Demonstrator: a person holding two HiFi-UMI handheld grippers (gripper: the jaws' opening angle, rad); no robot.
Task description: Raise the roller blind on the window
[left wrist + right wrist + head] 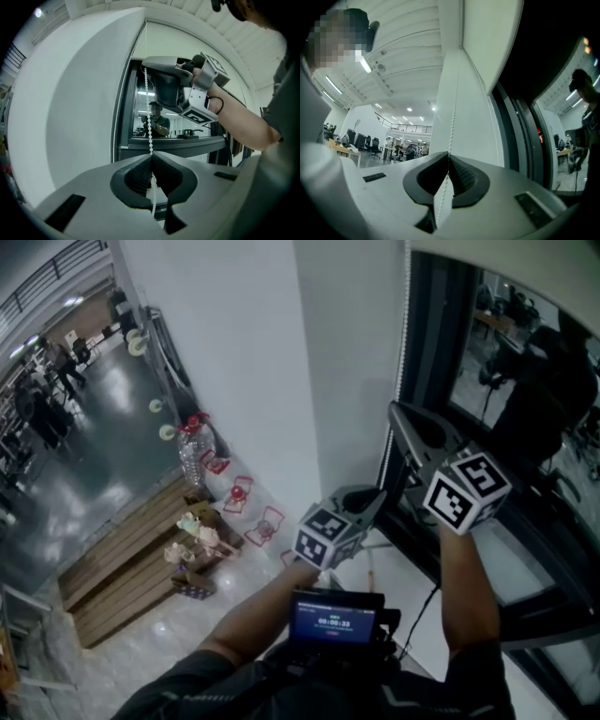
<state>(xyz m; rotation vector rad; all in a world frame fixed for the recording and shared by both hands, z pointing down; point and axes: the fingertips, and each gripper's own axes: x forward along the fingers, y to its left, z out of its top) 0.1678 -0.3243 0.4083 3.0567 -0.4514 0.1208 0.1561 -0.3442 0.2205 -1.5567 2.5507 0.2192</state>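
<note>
- Head view: both arms reach up to the window (525,381) at the edge of the white wall (253,352). The right tool (396,411) sits higher and the left tool (375,495) just below it. Both are on the white bead chain (404,343) that hangs down the frame's edge.
- Left gripper view: the left tool is pressed together and pinches the bead chain between its ribbed pads. The chain runs straight up from there into the right tool above. The pale roller blind (187,44) seems to cover only the top of the glass, so I'd say there's more to raise.
- Right gripper view: the right tool is clamped shut on the same chain, and the strand carries on up along the wall's corner.
- Handling, as I judge it: the chain is thin, light and limp, but its beads should lock well against the ribbed pads. The place to grip is the strand itself, high up. Pull straight down along its run, because a sideways tug could slip a bead or strain the chain.
</note>
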